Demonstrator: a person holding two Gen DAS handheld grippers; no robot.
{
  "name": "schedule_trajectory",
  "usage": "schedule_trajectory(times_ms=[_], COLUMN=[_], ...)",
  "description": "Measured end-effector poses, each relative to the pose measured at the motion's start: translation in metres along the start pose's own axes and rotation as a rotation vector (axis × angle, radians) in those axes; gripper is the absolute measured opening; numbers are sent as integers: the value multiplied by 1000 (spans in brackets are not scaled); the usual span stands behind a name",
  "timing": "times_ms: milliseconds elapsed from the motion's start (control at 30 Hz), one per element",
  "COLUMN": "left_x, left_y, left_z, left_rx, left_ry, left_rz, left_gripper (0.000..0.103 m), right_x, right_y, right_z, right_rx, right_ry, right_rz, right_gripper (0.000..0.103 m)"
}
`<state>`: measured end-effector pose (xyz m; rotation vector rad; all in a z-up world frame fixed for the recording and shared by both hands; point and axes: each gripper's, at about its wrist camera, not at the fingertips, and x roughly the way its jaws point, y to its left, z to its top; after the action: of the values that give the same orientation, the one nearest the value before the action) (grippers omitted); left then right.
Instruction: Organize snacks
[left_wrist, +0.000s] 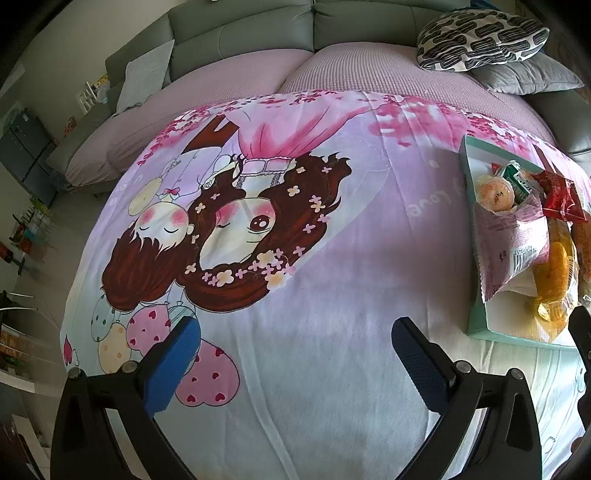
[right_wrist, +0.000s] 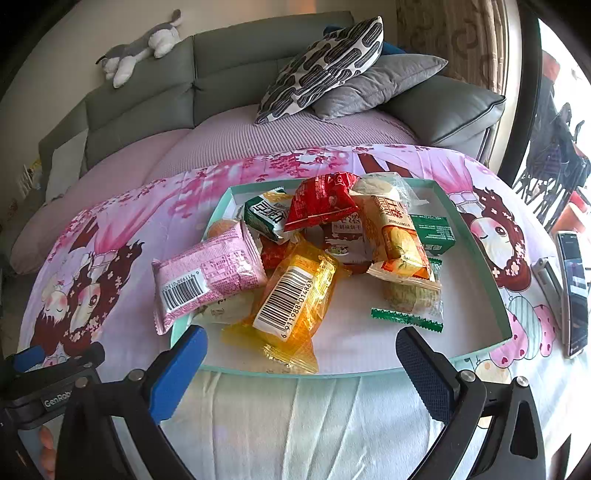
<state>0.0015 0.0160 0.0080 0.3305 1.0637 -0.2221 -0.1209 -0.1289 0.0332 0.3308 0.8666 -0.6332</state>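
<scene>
A shallow teal tray (right_wrist: 476, 254) lies on a cartoon-printed blanket and holds a heap of wrapped snacks: a pink packet (right_wrist: 207, 273) hanging over its left rim, a yellow packet (right_wrist: 291, 299), a red packet (right_wrist: 321, 201), green-and-white packets (right_wrist: 266, 216) and an orange-and-cream packet (right_wrist: 397, 236). My right gripper (right_wrist: 301, 354) is open just in front of the tray's near edge, nothing between its fingers. In the left wrist view the tray (left_wrist: 476, 236) sits at the far right. My left gripper (left_wrist: 295, 339) is open over bare blanket, left of the tray.
A phone (right_wrist: 574, 291) lies on the blanket right of the tray. Behind is a grey sofa (right_wrist: 147, 96) with a patterned cushion (right_wrist: 325, 66), a grey cushion (right_wrist: 380, 85) and a plush toy (right_wrist: 140, 48). The left gripper (right_wrist: 48, 373) shows at the right view's lower left.
</scene>
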Motion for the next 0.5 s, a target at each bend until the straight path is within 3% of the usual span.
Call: schedule_trajectory(times_ms=[500], left_x=[0], left_y=[-1], left_z=[-1], left_rx=[4], left_ry=[-4], left_rz=[2], left_gripper=[103], right_x=[2], right_y=[1], right_z=[-1], right_rx=[-5], right_ry=[13], right_rz=[-5], right_gripper=[103])
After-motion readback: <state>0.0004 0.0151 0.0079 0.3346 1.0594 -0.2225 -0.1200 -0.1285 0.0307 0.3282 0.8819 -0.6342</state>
